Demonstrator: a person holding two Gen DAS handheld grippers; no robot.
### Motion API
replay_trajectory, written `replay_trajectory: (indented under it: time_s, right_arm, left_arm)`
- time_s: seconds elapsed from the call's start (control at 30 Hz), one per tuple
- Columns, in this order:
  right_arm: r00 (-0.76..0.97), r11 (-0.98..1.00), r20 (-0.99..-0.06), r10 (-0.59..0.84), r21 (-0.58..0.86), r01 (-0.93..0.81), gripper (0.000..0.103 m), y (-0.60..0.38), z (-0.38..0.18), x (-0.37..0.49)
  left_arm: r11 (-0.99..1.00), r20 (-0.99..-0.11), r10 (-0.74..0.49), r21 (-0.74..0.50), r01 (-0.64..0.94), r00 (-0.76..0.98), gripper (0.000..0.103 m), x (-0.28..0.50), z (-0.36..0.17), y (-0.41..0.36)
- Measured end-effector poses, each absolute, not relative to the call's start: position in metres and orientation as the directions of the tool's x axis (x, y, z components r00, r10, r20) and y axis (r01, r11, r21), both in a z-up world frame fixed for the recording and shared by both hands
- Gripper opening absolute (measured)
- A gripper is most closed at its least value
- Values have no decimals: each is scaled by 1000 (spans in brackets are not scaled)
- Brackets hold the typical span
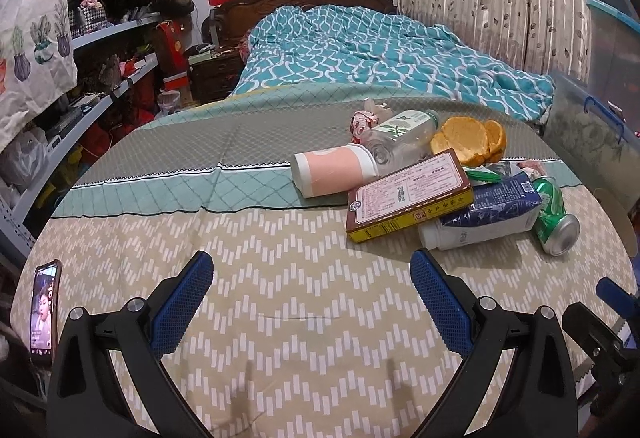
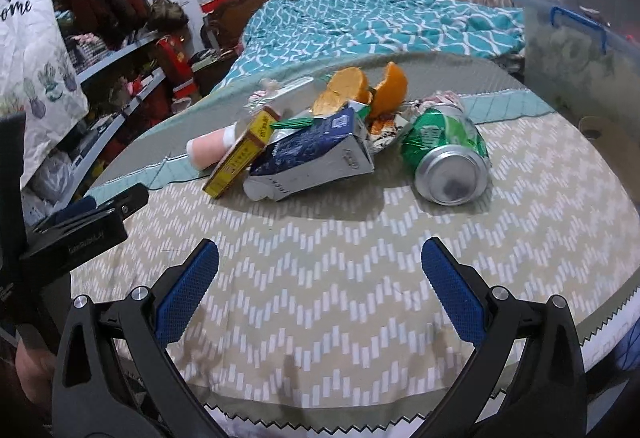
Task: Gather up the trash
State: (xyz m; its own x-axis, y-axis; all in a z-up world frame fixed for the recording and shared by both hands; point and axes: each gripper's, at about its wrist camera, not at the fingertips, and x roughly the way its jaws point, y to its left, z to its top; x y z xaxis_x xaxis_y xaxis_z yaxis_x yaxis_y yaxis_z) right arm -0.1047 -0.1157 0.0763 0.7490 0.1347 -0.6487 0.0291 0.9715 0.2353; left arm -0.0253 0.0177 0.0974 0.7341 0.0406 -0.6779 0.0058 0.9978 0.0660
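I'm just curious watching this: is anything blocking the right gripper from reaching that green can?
Nothing visible does. The right gripper is open, and only bare patterned bedcover lies between it and the green can. The blue carton sits to the can's left, off that path.

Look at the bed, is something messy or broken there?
Yes. A heap of trash sits on the bedspread: a dented green can lying on its side, a squashed blue carton, a tipped pink cup and orange peel. Both grippers are open, holding nothing.
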Motion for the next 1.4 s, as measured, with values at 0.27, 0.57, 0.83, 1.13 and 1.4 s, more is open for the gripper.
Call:
replay_trajectory:
  time_s: [0.27, 0.57, 0.83, 1.13, 1.4]
  right_arm:
    - [739, 970, -659, 141, 240, 29, 100, -117, 73, -104]
    - [735, 970, -658, 164, 244, 3, 100, -116, 71, -101]
    - [724, 965, -652, 225, 250, -74, 41, -131, 73, -55]
    - [641, 946, -696, 323, 257, -197, 39, -103, 102, 74]
    - [415, 824, -733, 539, 354, -443, 39, -49, 71, 50]
  left_arm:
    - [998, -692, 36, 66, 14, 721, 94, -24, 93, 18]
    - [998, -694, 20, 53, 23, 719, 94, -20, 84, 21]
    - [998, -706, -16, 28, 50, 708, 94, -15, 67, 32]
    - [991, -746, -135, -106, 85, 653, 94, -7, 54, 50]
    - [920, -745, -365, -382, 92, 558, 94, 4, 43, 90]
